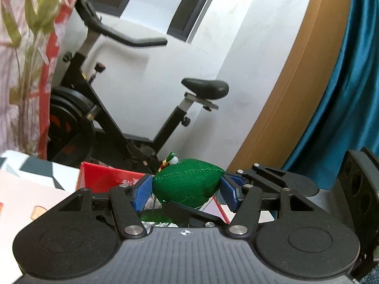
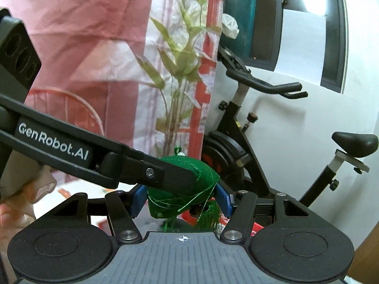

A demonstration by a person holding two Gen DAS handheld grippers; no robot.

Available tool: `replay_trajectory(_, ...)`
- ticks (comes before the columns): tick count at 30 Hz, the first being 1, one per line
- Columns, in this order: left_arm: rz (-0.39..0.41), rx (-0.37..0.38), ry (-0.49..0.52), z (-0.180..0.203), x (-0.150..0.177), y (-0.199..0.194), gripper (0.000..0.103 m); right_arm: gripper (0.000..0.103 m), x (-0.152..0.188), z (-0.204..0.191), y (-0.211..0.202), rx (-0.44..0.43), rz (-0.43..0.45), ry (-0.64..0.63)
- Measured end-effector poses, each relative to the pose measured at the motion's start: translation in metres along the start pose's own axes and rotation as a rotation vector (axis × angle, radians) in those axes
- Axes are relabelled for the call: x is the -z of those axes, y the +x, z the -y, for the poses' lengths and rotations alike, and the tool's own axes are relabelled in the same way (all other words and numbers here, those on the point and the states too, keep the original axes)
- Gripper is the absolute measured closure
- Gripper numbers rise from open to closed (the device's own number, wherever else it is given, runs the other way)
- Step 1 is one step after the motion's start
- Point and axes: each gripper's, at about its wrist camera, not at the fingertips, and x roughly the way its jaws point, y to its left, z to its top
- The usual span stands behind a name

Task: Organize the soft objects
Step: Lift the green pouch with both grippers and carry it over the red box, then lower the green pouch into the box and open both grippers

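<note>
Gripping hard in the left wrist view: the left gripper [image 1: 187, 190] has its blue pads [image 1: 142, 193] pressed on both sides of a green stitched fabric pouch with a beaded loop on top [image 1: 189, 184], lifted above the open red cardboard box [image 1: 104, 179]. My read is that the pouch is held up off the box so both tools can work on it at once. From the right of the pouch a black finger of the right gripper [image 1: 189, 210] pokes in underneath it. What lies inside the red box is mostly hidden behind the pouch and the linkage.

Over to the right wrist view: the right gripper [image 2: 181, 200] is narrowed around the pouch [image 2: 182, 189] from below, pads at its sides, though loose green thread and a tassel [image 2: 208, 215] blur the contact, so whether it squeezes or merely brackets is hard to say. The left gripper's finger [image 2: 154, 172] lies across the pouch's top. Only a sliver of red box [image 2: 257, 227] shows beneath. Behind stand a black exercise bike [image 2: 248, 146] and a pink leaf-print curtain [image 2: 165, 71].
</note>
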Motion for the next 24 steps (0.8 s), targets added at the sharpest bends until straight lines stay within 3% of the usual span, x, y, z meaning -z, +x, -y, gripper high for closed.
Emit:
replay_trajectory(10,-0.203,0.028,-0.085,-0.029,0.024,0.094,0.039,0.046,0.055,0.043,0.061,0.039,-0.158,-0.008)
replay_trajectory(15,-0.266,0.005,-0.075,-0.035,0.038,0.115,0.038,0.046,0.085,0.053,0.08,0.036,-0.236,0.045)
replay_trajectory(18,-0.275,-0.008,-0.065,-0.039,0.042,0.119,0.038,0.044,0.095,0.053,0.088,0.044,-0.276,0.066)
replay_trajectory(21,-0.243,-0.088,-0.011,-0.039,0.04,0.115,0.038,0.041,0.098,0.052,0.093,0.078,-0.325,0.064)
replay_trajectory(24,-0.208,-0.149,0.024,-0.044,0.038,0.099,0.038,0.027,0.097,0.053,0.088,0.14,-0.327,0.082)
